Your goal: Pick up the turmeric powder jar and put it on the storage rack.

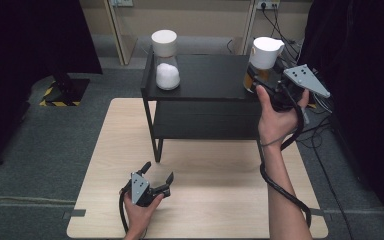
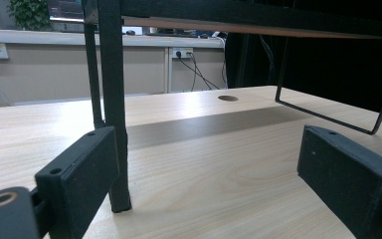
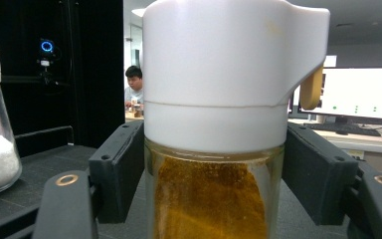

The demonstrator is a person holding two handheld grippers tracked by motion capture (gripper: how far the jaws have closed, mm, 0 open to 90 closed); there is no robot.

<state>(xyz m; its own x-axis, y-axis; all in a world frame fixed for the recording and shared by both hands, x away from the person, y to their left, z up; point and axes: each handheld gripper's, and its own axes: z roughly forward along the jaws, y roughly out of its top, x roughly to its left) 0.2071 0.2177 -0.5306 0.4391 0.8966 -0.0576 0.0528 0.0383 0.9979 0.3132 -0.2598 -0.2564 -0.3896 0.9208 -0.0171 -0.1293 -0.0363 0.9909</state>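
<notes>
Black padded jaws of the right gripper (image 3: 214, 181) clasp a glass jar (image 3: 214, 199) of amber powder, base cut off, on the shelf's (image 1: 215, 75) far right; left gripper (image 1: 157, 172) gapes empty.

— Where's the black two-jaw left gripper (image 1: 156, 174)?
— Low over the pale wooden table (image 1: 215, 200), jaws spread, nothing between them.
— And the black two-jaw right gripper (image 3: 214, 174)?
— Raised beyond that table's far right edge, jaws flanking a jar.
</notes>
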